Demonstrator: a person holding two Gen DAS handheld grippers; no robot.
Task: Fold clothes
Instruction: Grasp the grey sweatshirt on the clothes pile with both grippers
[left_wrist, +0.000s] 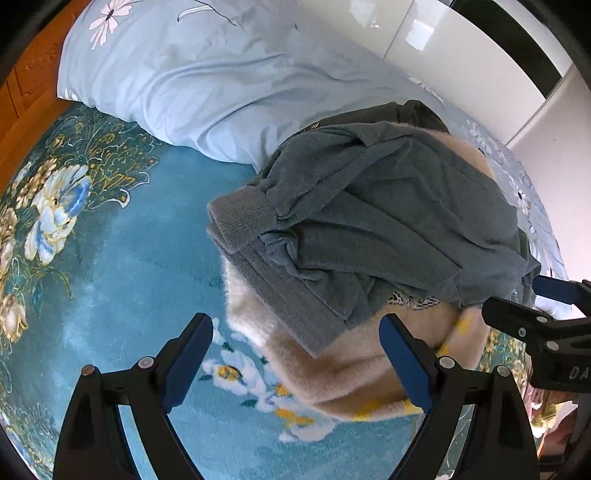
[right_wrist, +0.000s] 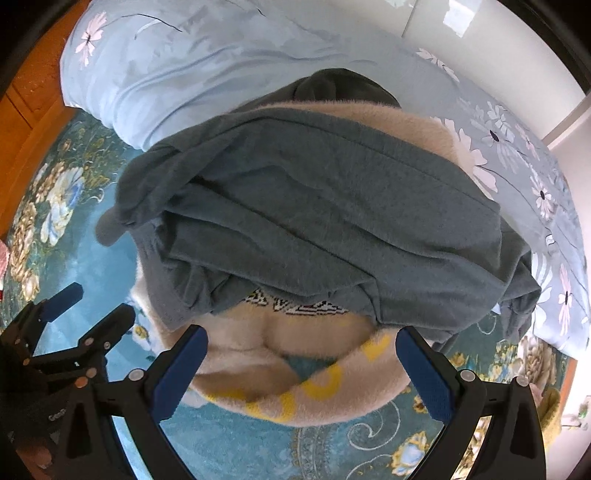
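left gripper (left_wrist: 297, 363) jaws wide apart, nothing held | right gripper (right_wrist: 301, 373) likewise spread and empty | slate-grey knit sweatshirt (right_wrist: 314, 206) lies folded on fluffy beige garment with yellow print (right_wrist: 325, 384) atop teal floral blanket (left_wrist: 122, 258) | judged: grey top folded; beige one apparently unfolded

Teal floral bedspread (left_wrist: 122, 266); pale blue flowered quilt (left_wrist: 192, 81) bunched behind; orange wooden headboard (left_wrist: 33, 77); glossy white wardrobe (left_wrist: 424, 33); daylight.
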